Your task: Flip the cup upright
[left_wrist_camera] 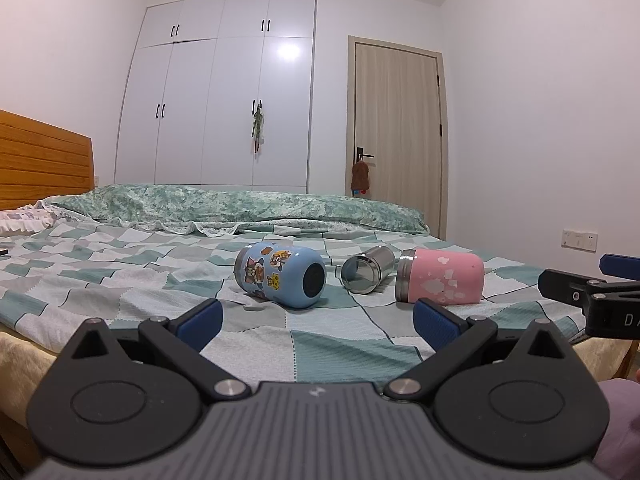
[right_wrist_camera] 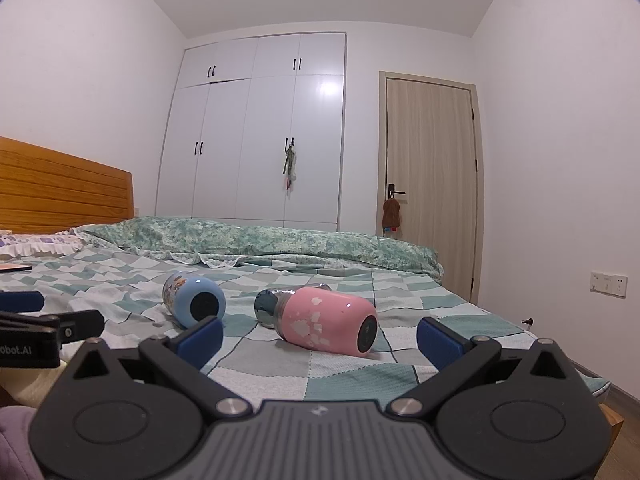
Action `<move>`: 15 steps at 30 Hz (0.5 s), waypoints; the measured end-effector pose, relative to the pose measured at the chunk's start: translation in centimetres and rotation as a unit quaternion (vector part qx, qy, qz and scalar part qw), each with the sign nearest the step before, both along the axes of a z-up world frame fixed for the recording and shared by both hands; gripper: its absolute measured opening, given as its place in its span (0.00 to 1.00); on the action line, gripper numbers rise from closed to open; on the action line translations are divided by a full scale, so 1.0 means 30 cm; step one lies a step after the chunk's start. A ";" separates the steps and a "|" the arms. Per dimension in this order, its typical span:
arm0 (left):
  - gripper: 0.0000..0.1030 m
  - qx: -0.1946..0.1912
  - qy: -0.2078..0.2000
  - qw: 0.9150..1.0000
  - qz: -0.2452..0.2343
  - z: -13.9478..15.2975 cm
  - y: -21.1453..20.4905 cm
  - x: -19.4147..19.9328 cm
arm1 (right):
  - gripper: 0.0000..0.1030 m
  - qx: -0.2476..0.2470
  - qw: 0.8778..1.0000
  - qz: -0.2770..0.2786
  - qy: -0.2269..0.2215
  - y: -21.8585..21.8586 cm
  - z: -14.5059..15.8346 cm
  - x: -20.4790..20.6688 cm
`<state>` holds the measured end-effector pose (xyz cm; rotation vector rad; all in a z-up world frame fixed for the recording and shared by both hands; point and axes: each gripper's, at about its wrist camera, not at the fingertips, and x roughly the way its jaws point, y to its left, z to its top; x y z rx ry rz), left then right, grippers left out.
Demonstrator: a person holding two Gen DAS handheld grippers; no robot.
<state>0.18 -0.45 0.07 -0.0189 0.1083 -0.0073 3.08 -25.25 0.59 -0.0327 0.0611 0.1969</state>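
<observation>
Since all three cups lie on their sides on the soft, rumpled bed (left_wrist_camera: 120, 292), the main risk I see is rolling: a pad that nudges a smooth round body before the jaws close could send it away or into its neighbour, and the quilt may let a righted cup tip again. The left gripper (left_wrist_camera: 318, 320) hangs low at the near edge, jaws spread wide and holding nothing; the right gripper (right_wrist_camera: 320, 336) is likewise wide and empty. Neither touches a cup. The blue cup (left_wrist_camera: 280, 274) lies ahead of the left gripper, base toward the camera; the steel cup (left_wrist_camera: 364, 268) sits just beside the pink cup (left_wrist_camera: 440, 276), close enough that gripping one may disturb the other. Which cup is meant cannot be told. The left view shows the steel cup's open mouth and its gap from the pink one; the right view has the pink cup in front, hiding most of the steel, but shows the pink base squarely between its own fingers.
</observation>
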 end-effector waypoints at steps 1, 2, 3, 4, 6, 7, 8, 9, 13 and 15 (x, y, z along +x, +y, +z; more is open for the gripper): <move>1.00 0.000 0.000 1.000 0.000 0.000 0.000 0.000 | 1.00 0.000 1.000 0.000 0.000 0.000 0.000 0.000; 1.00 0.000 -0.001 1.000 0.001 0.000 -0.001 0.000 | 1.00 0.000 1.000 0.000 0.000 0.000 0.000 0.000; 1.00 0.000 -0.002 1.000 0.000 0.001 0.000 -0.002 | 1.00 0.000 1.000 0.000 0.000 0.000 0.000 -0.001; 1.00 0.000 -0.002 1.000 0.001 0.002 -0.002 -0.001 | 1.00 0.000 1.000 0.000 0.000 0.000 0.000 -0.001; 1.00 -0.001 -0.003 1.000 0.000 0.004 -0.003 -0.006 | 1.00 0.000 1.000 0.000 0.000 0.000 0.000 -0.001; 1.00 -0.001 -0.003 1.000 0.000 0.004 -0.001 -0.008 | 1.00 0.000 1.000 0.000 0.000 0.000 0.000 -0.001; 1.00 -0.001 -0.004 1.000 -0.001 0.005 -0.001 -0.008 | 1.00 0.000 1.000 0.000 -0.001 -0.001 0.000 -0.002; 1.00 -0.002 -0.004 1.000 -0.001 0.005 -0.001 -0.010 | 1.00 0.000 1.000 0.000 -0.001 -0.001 0.000 -0.002; 1.00 -0.002 -0.005 1.000 -0.001 0.007 -0.004 -0.015 | 1.00 0.000 1.000 0.000 -0.001 -0.001 0.000 -0.002; 1.00 -0.002 -0.005 1.000 -0.001 0.006 -0.003 -0.014 | 1.00 0.000 1.000 0.000 -0.001 -0.001 0.000 -0.003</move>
